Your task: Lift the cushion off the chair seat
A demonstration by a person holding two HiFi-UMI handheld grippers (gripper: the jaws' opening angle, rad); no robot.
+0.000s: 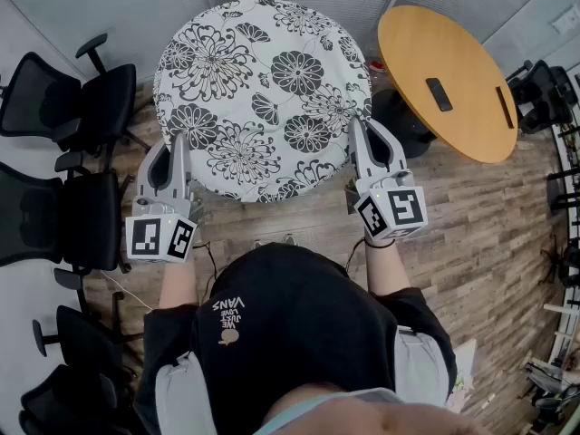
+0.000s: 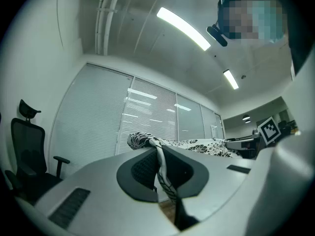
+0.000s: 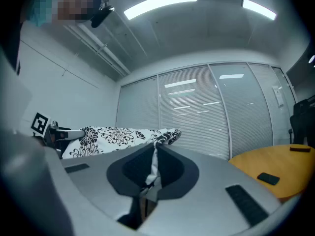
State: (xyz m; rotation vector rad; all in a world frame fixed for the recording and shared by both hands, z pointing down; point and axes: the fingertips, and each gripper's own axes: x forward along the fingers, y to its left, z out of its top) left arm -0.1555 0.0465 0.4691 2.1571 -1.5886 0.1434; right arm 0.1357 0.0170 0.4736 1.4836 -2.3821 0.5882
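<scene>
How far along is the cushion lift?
Done: left tool and right tool are each shut on opposite edges of the cushion. In hand: it is held spread between them. Left: whether it is clear of the seat can't be told; the seat is hidden under it.

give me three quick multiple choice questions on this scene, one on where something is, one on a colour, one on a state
1. In the head view, on which side of the cushion does the round wooden table stand?
A) left
B) right
C) directly beneath it

2. The cushion's print is:
A) black flowers on white
B) red stripes
C) plain blue

3. The left gripper and right gripper are:
A) both open, clear of the cushion
B) both shut on the cushion's edge
C) only the left one shut on it

Answers:
1 B, the table shows at the cushion's right.
2 A, dark blooms cover a white ground.
3 B, each gripper view shows floral fabric pinched between its jaws.
</scene>
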